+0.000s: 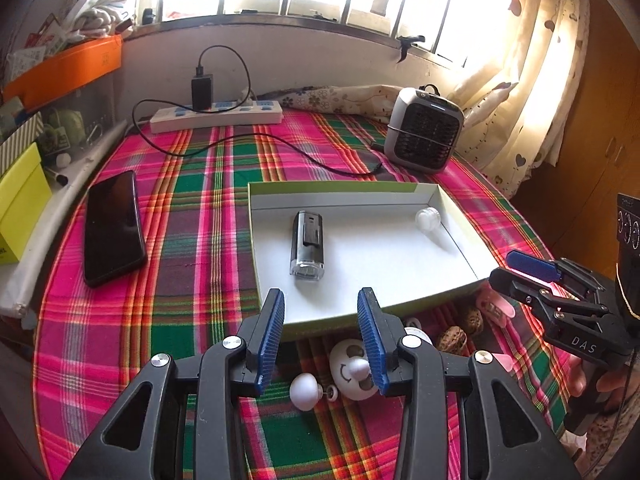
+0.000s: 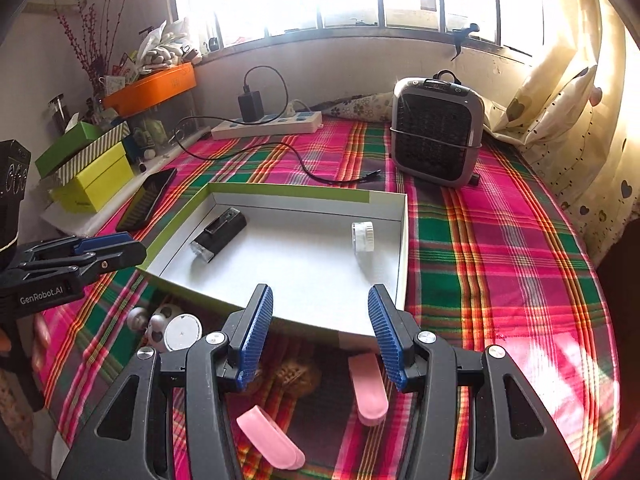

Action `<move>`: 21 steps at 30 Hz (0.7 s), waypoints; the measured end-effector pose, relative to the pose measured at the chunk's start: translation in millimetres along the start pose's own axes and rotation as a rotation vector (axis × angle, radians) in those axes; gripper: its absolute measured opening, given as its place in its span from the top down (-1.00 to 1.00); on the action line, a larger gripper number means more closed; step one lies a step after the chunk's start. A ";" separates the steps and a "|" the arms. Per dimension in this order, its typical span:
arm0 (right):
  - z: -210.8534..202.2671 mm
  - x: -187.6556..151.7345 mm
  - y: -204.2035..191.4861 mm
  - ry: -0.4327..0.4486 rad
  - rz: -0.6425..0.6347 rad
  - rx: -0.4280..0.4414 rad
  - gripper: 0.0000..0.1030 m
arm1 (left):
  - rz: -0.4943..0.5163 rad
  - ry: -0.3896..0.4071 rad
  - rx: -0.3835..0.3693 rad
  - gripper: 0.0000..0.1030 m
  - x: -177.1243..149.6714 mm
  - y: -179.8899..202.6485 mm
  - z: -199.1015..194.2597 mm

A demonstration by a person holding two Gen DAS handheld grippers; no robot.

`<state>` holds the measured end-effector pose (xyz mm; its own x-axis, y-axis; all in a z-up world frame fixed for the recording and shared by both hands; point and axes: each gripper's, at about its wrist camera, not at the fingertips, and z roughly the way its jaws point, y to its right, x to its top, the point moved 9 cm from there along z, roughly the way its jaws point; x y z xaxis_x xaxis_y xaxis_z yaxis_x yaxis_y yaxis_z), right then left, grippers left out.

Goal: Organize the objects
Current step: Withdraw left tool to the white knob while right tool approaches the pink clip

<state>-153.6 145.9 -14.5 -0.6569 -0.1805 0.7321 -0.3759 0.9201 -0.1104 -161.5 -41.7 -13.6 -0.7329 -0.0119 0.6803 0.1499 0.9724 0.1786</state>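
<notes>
One shallow box (image 1: 448,216) lies on the plaid worktop (image 1: 192,216). Inside it: two items. A black flashlight (image 1: 307,243) lies left of centre, lens toward the near wall; a small clear jar (image 1: 427,220) lies on its side near the far right corner, well apart from the flashlight.

Outside the box, just beyond its near wall, loose items remain on the cloth: two pink clips (image 2: 367,388), two walnuts (image 1: 452,339), one white smiley-faced toy (image 1: 352,368), one white ball on a pin (image 1: 306,391) and one white round cap (image 2: 183,332).

Left tongs (image 1: 321,336): blue pads apart, nothing between them, hovering above the toy and the box's near wall. Right tongs (image 2: 320,334): pads apart, empty, above the clips and walnuts; the fingers partly hide one walnut.

Surroundings: one phone (image 1: 112,228) left of the box, apart from it; one power strip (image 1: 216,117) at the back with a black charger (image 1: 201,90) plugged in, its cable (image 1: 280,148) trailing to a point near the box's far wall; one grey fan (image 1: 424,128) at the far right; stacked boxes (image 2: 94,176) and an orange tray (image 2: 152,88) at the left; a curtain (image 1: 532,80) at the right.
</notes>
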 end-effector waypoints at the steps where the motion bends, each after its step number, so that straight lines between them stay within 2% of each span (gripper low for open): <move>1: -2.9 -4.0 -1.0 0.001 0.001 0.012 0.01 | -0.003 -0.010 -0.004 0.30 -5.3 -0.4 0.2; 8: -16.7 -29.0 -4.6 -0.011 -0.035 0.039 0.01 | 0.010 -0.030 -0.019 0.30 -34.6 -3.2 -7.2; 15: -20.3 -47.8 -15.4 -0.025 -0.055 0.083 0.01 | 0.035 -0.018 -0.054 0.29 -44.3 3.9 -14.6; 18: -20.4 -55.5 -19.8 -0.034 -0.078 0.085 0.01 | 0.040 -0.015 -0.080 0.21 -47.8 7.2 -14.3; 21: -18.4 -60.7 -20.5 -0.048 -0.068 0.096 0.01 | 0.024 -0.040 -0.066 0.20 -52.7 3.5 -6.3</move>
<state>-94.0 144.4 -44.4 -0.6576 -0.2596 0.7072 -0.4795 0.8683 -0.1271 -118.1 -39.2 -44.3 -0.7543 0.0221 0.6562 0.2106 0.9548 0.2099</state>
